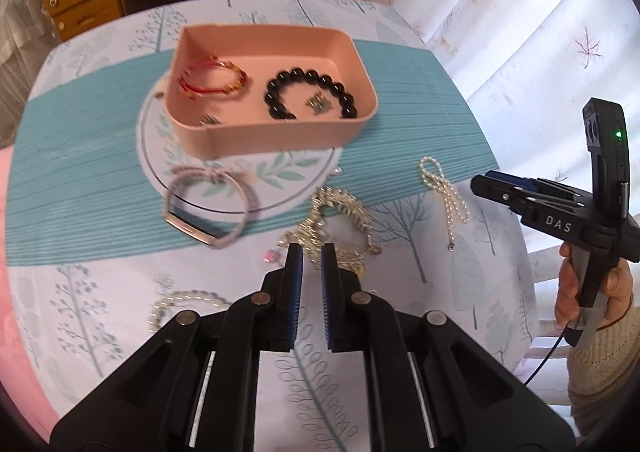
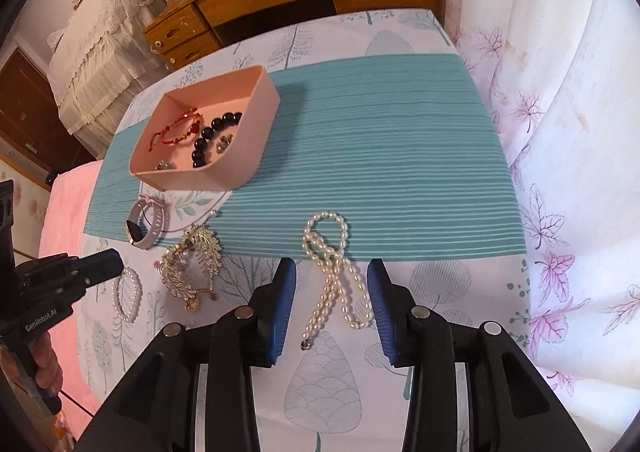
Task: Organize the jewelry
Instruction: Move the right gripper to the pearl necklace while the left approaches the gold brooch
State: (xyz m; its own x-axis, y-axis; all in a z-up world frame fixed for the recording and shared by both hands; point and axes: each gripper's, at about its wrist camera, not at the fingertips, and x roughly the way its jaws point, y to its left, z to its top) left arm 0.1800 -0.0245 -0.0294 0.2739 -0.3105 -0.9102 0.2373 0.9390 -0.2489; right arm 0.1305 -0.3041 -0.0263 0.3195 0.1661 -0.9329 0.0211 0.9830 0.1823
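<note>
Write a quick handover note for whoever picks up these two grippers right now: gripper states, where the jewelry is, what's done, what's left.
Left gripper: nearly shut, empty, over the gold brooch pieces.
Right gripper: open, straddling the pearl necklace, not gripping.
Done: red bracelet, black bead bracelet and small earrings lie in the pink tray.
Left on the table: pearl necklace, gold pieces, grey band bracelet, small pearl bracelet.

My left tongs [image 1: 311,252], nearly closed and empty, hang over the gold necklace [image 1: 340,212] near the worktop's [image 1: 80,156] near edge; the pink tray [image 1: 280,132] sits mid-worktop.
</note>
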